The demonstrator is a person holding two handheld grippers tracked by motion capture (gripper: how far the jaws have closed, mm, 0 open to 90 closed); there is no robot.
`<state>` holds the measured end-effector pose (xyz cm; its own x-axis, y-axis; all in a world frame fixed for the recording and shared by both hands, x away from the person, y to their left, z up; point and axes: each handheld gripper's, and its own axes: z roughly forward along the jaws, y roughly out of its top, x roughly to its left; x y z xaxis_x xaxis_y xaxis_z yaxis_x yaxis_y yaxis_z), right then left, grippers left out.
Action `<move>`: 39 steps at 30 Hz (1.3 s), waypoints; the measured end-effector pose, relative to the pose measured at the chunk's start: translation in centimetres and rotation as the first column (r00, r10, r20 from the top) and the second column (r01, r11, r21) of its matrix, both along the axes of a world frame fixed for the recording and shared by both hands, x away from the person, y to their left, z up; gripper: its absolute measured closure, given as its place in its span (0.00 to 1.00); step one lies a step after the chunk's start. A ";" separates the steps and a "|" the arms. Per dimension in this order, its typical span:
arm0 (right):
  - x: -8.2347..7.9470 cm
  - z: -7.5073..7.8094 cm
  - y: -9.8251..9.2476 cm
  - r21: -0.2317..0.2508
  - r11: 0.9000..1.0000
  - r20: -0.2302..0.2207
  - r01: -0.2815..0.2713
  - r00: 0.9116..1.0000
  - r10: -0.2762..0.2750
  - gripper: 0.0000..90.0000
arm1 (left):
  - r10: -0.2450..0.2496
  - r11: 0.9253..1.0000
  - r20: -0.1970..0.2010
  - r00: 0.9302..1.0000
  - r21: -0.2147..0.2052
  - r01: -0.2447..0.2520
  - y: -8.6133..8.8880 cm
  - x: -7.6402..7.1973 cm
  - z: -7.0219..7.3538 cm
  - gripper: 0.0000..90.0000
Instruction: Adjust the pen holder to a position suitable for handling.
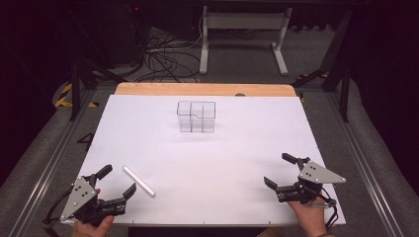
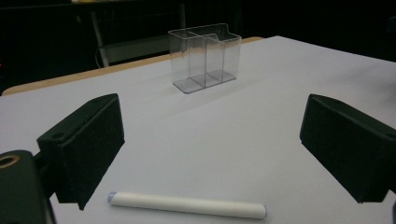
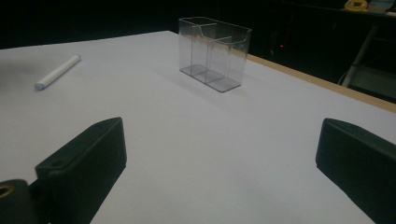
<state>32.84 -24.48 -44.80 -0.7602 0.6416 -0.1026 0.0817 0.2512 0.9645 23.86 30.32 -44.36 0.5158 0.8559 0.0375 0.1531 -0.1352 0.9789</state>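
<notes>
A white stick, something like chalk or a capped marker, lies flat on the white counter near its front left corner, just ahead of the left tool. In the left gripper view the stick lies crosswise low between the two black jaws, nearer the jaw on the left of that view, with nothing touching it. From the high view its long axis runs on a slant, from the upper left down toward the lower right, so it lies roughly across the line along which the left tool points. The left tool stands wide apart and holds nothing; its jaws hover on either side of the stick without contact. The right tool rests near the front right of the counter, well apart from the stick, and its jaws too stand wide apart and empty; in the right gripper view the stick shows far off at the upper left. A clear plastic holder with compartments stands upright toward the middle back of the counter, well away from both tools and empty as far as can be seen. The left hand is plainly the nearer one, so a pickup would most likely fall to it, probably by moving slightly forward and down and closing across the stick's narrow width.
</notes>
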 end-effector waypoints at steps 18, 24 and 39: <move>-0.3 0.4 0.0 0.030 0.999 0.011 -0.013 1.000 0.013 0.02 | 0.010 1.000 0.014 1.000 0.021 -0.010 -0.2 -0.2 0.1 0.08; 0.0 1.1 0.4 0.015 0.999 -0.003 -0.036 0.999 0.036 0.03 | 0.013 1.000 0.011 1.000 0.026 -0.013 -0.3 -0.2 0.1 0.08; 3.2 4.3 3.2 -0.013 0.992 -0.018 -0.126 0.992 0.126 0.05 | 0.013 0.999 0.012 1.000 0.032 -0.014 -0.3 -0.2 0.0 0.08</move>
